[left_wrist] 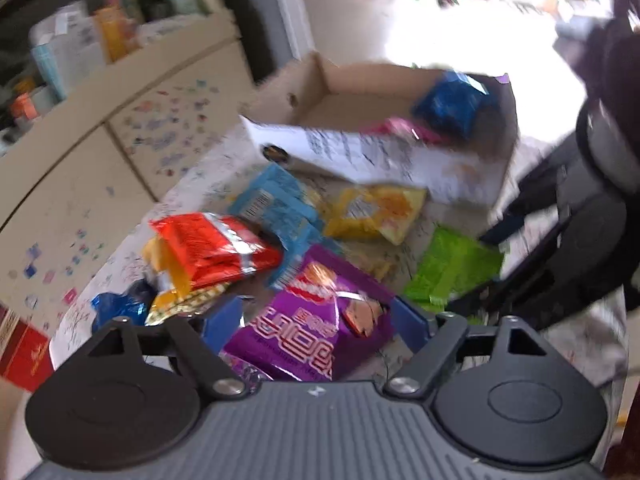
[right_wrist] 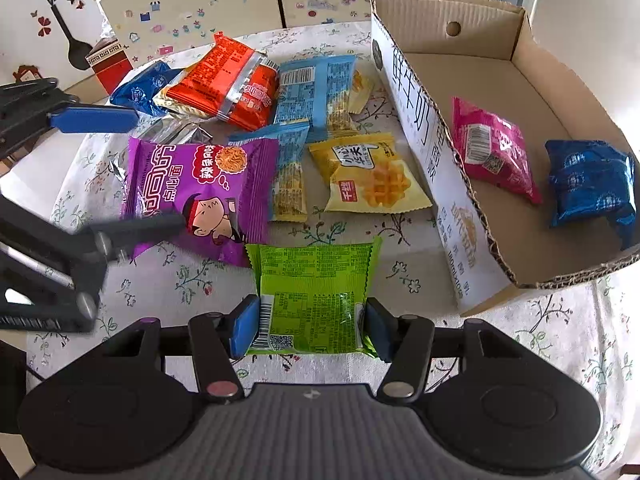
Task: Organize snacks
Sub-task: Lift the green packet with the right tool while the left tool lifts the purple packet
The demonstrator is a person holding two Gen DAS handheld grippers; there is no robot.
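Nearest the right wrist camera, the right gripper [right_wrist: 310,326] has its blue pads pinching the near end of a green foil snack packet [right_wrist: 314,286], one pad pressed on each side edge, the packet lying on the floral tablecloth [right_wrist: 568,344] just short of the shallow corrugated cardboard box [right_wrist: 520,52]. The left gripper [left_wrist: 316,320] has its jaws spread wide, straddling a purple noodle-snack packet [right_wrist: 200,184] without pressing on it; nothing is held there.

Step in hand, as judged: the green packet is secured for transfer to the box. The next move calls for a lift clear of the cloth and of the box's near wall, then a carry rightward to a bare patch of the box floor before release.

Count, in the box: one pink packet [right_wrist: 494,150], one dark blue packet [right_wrist: 592,184].

Count, on the cloth: one green, one purple, one yellow waffle-print packet [right_wrist: 366,176], one red-orange packet [right_wrist: 236,84], two light blue packets [right_wrist: 316,88], one dark blue packet [right_wrist: 142,88]. Silver and pale yellow wrappers lie partly hidden beneath others; their number cannot be settled.
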